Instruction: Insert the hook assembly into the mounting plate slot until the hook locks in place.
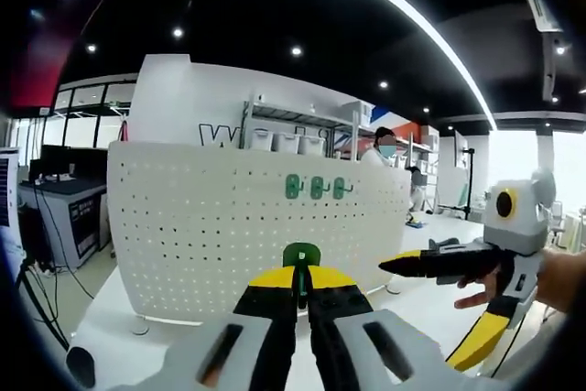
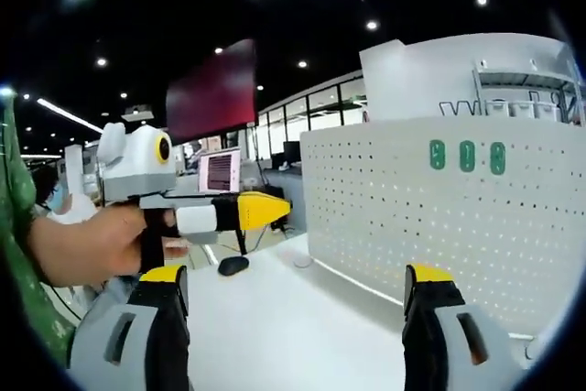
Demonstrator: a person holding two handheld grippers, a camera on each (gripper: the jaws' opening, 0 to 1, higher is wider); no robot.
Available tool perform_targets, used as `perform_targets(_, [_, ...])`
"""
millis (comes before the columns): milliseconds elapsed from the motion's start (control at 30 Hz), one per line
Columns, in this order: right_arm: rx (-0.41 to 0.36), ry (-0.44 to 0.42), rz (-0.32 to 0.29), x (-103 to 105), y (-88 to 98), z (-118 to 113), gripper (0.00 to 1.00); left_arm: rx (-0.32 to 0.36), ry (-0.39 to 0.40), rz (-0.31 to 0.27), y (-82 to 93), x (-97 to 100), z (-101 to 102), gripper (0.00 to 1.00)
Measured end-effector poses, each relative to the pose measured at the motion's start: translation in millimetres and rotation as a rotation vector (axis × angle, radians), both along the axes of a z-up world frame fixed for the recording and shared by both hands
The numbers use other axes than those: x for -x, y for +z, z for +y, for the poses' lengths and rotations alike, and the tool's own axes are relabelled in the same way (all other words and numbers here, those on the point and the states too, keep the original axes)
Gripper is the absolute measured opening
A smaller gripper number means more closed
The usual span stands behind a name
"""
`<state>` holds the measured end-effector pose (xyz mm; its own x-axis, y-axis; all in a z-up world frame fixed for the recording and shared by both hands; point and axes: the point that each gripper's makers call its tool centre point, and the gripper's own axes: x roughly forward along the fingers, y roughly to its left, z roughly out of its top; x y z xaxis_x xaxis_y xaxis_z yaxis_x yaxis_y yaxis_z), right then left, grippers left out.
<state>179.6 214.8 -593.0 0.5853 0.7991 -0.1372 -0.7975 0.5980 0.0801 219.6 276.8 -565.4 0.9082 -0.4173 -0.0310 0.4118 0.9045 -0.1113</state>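
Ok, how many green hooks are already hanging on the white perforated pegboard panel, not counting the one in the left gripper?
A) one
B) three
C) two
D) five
B: three green hooks sit side by side in a row near the top of the white perforated pegboard panel, seen in both views, while the left gripper is shut on a fourth green hook piece.
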Motion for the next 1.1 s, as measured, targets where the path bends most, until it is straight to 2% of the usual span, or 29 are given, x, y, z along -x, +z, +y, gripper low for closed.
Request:
perform_targets(133, [0.030,-0.005,0.003,5,-4.8,-8,1.00,-0.006,0.009,0.010,-3.7,-6.3,-3,0.03])
perform_targets(333, [0.027,-0.023,0.015,9,-6.6,-19,1.00,-0.021,0.018,0.024,-12.4,-17.9,-8,0.03])
perform_targets(567, [0.021,-0.053,0.007,12,-3.9,-28,1.00,-0.039,0.054,0.055,-26.7,-43.5,-7,0.03])
perform_targets(800, [0.026,-0.065,0.029,10,-13.6,-33,1.00,-0.019,0.070,0.042,-14.5,-65.8,-13,0.03])
perform_targets(1100, [0.030,-0.075,0.037,5,-15.1,-36,1.00,-0.004,0.099,0.007,7.9,-92.2,-20,0.03])
